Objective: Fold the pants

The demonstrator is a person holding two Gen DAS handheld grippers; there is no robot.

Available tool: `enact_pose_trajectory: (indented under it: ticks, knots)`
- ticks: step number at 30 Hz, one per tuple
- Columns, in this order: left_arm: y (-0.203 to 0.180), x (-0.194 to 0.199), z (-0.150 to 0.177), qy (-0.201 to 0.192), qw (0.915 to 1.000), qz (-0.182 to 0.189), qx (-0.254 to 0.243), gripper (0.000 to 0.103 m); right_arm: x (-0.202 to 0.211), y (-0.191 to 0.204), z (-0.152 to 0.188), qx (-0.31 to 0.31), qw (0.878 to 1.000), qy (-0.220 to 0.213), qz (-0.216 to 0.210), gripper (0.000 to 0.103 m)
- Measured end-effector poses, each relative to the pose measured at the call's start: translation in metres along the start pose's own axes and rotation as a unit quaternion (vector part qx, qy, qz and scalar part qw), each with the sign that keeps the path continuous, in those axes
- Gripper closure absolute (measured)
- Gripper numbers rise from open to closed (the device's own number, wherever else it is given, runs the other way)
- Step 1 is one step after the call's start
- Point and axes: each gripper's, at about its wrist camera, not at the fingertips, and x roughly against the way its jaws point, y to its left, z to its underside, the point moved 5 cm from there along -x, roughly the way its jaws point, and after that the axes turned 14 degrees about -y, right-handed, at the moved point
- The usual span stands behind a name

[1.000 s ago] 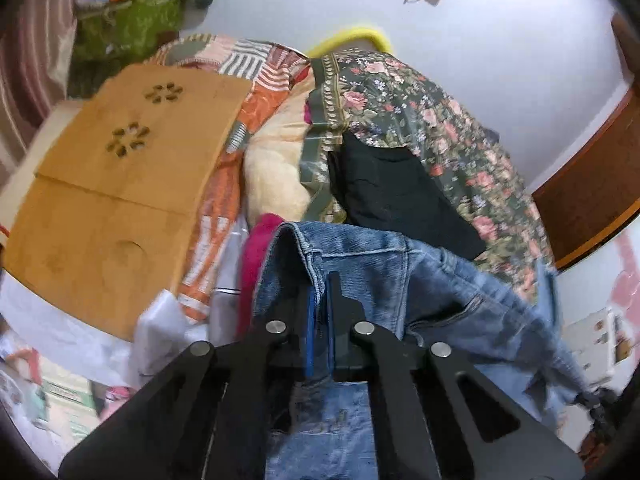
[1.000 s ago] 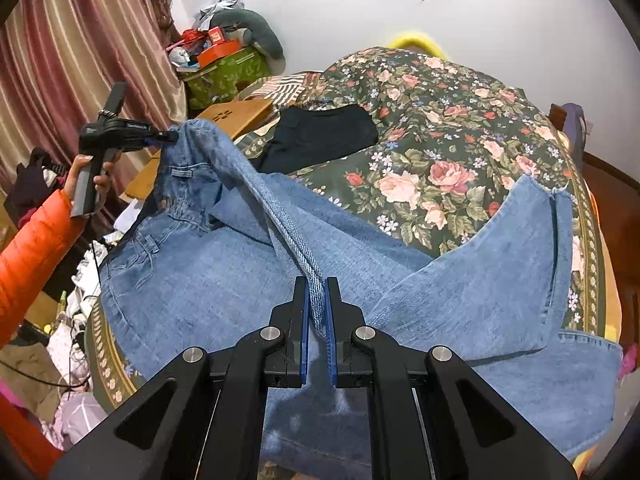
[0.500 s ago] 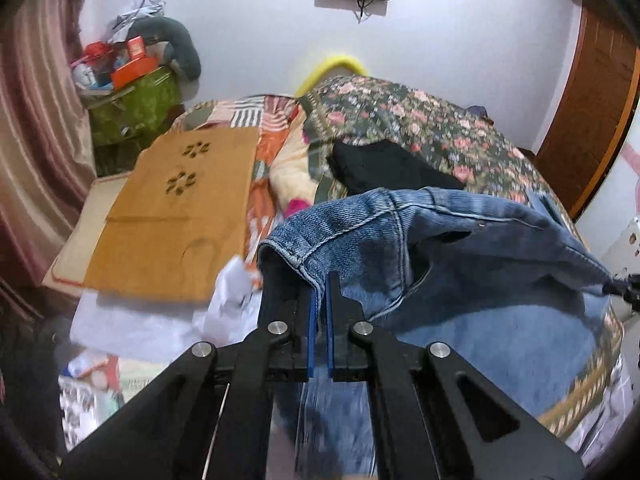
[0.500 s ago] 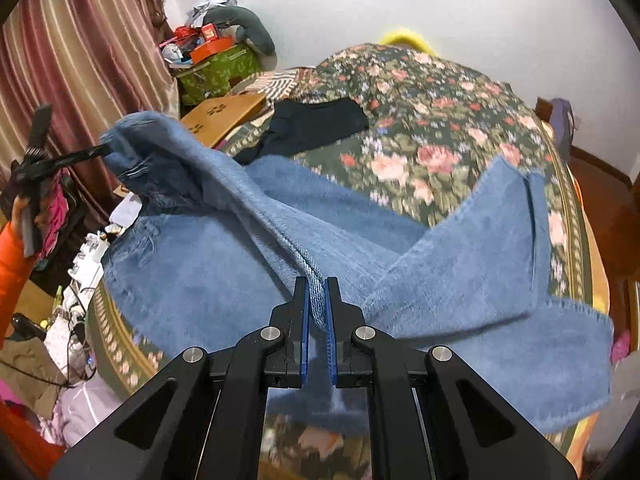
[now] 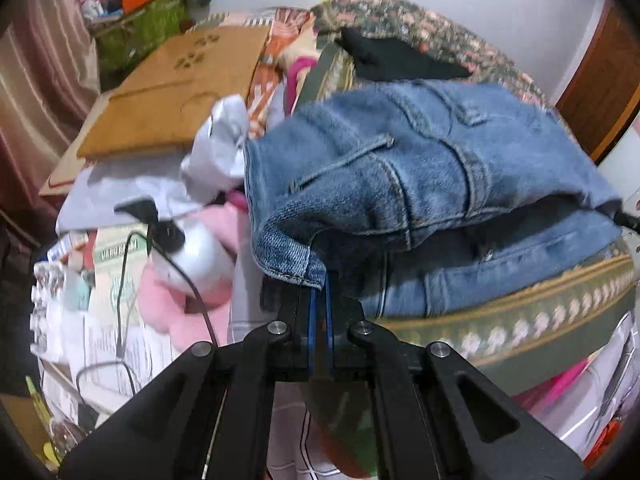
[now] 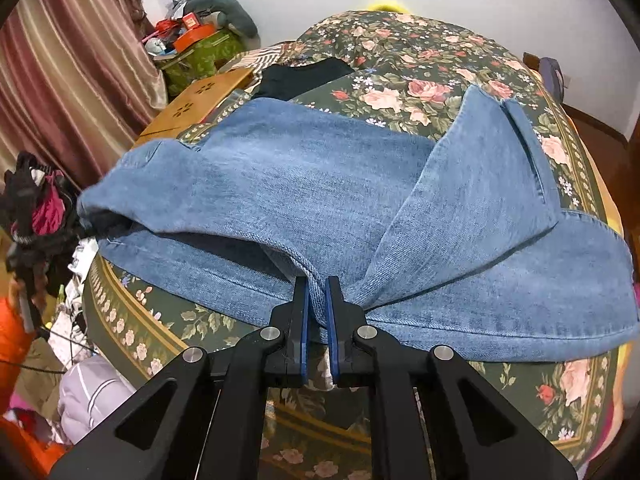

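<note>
The blue jeans lie on the floral bedspread, one half folded over the other toward the near edge of the bed. My left gripper is shut on the waistband corner of the jeans, held just past the bed's left edge. My right gripper is shut on the jeans' side seam at the near edge of the bed. The lower legs are folded back on the right. The left gripper also shows in the right wrist view at far left, partly hidden.
A black garment lies on the bed behind the jeans. A wooden lap table sits to the left. Clutter, a pink cloth, cables and papers fill the floor on the left. A green box stands by the curtain.
Both grippers have pulled the top layer of the jeans toward the near edge and lowered it, so the raised waistband now lies folded over the lower half.
</note>
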Motion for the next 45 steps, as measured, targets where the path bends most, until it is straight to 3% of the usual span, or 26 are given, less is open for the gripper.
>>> enact_pose_trajectory:
  ticks: [5,8,10,12,18,22,30,32,40,41,45]
  knots:
    - [0.006,0.021,-0.012,-0.007,0.9999,-0.002,0.009,0.097,0.013,-0.003,-0.009,-0.008,1.0,0.009,-0.004,0.091]
    - [0.009,0.04,-0.034,-0.03,0.9994,-0.016,0.004,0.093,0.029,-0.01,-0.023,-0.01,1.0,-0.011,0.0,0.09]
    - [0.008,0.05,-0.052,-0.045,0.9987,-0.024,0.003,0.081,0.036,-0.021,-0.036,-0.018,0.999,-0.026,0.006,0.085]
    - [0.001,0.054,-0.074,-0.061,0.9977,-0.028,0.004,0.068,0.038,-0.035,-0.051,-0.021,0.999,-0.042,0.022,0.072]
    - [-0.036,0.032,-0.134,-0.093,0.9949,-0.04,0.0,0.032,0.012,-0.078,-0.088,-0.041,0.995,-0.049,0.074,0.063]
    - [-0.067,0.006,-0.163,-0.093,0.9955,-0.021,0.007,0.019,-0.016,-0.104,-0.108,-0.047,0.993,-0.044,0.096,0.056]
    - [-0.124,-0.054,-0.195,-0.064,0.9978,-0.012,-0.011,0.018,-0.084,-0.147,-0.137,-0.051,0.992,-0.03,0.113,0.056]
    - [-0.133,-0.068,-0.195,-0.055,0.9981,-0.018,-0.022,0.018,-0.104,-0.153,-0.139,-0.051,0.994,-0.019,0.093,0.056]
    - [-0.153,-0.108,-0.174,-0.006,0.999,-0.019,-0.04,0.018,-0.172,-0.183,-0.132,-0.11,0.991,0.021,0.079,0.054]
    - [-0.154,-0.111,-0.171,-0.005,0.9987,-0.027,-0.044,0.018,-0.172,-0.183,-0.131,-0.103,0.991,0.013,0.081,0.056]
    - [-0.166,-0.117,-0.161,0.007,0.9967,-0.035,-0.073,0.019,-0.167,-0.188,-0.126,-0.079,0.993,0.008,0.092,0.088]
